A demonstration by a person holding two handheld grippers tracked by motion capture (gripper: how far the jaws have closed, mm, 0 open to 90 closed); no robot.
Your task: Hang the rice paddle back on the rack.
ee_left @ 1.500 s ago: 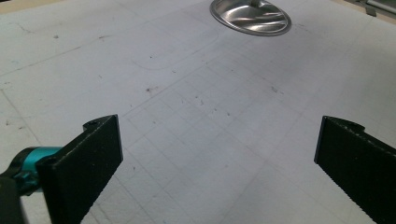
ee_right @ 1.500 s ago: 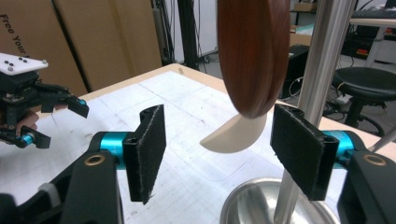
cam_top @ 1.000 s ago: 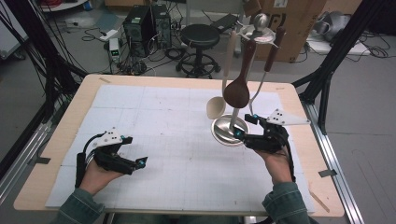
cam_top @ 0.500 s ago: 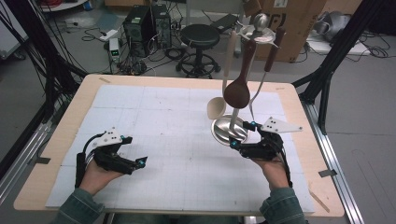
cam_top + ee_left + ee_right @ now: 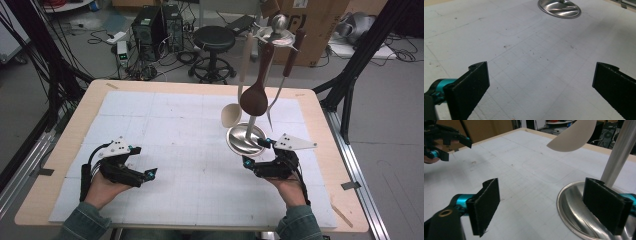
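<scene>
The right gripper [image 5: 255, 154] sits at the near right of the tabletop [image 5: 310, 100], held in a hand. Its fingers [image 5: 485, 202] are wide apart & have just been opening, w/ nothing between them. One finger hangs over the near rim of the shiny metal dish [image 5: 245, 140], the other is over the white mat [image 5: 165, 130] just left of it. Can't tell if the finger touches the dish.

The dish is the foot of a utensil stand. A silver pole [image 5: 251, 126] goes up from its middle. Hanging off the top of the stand: a cream ladle [image 5: 231, 115], a dark brown spoon [image 5: 254, 99] & a long fork [image 5: 270, 111]. They hang above the dish, on the right side of the tabletop, a bit past the middle.

The left gripper [image 5: 146, 174] is at the near left, well apart from the stand. Its fingers [image 5: 471, 87] are wide apart too, w/ just bare mat between them. In the left gripper view the dish [image 5: 559, 8] is far off, ahead.
</scene>
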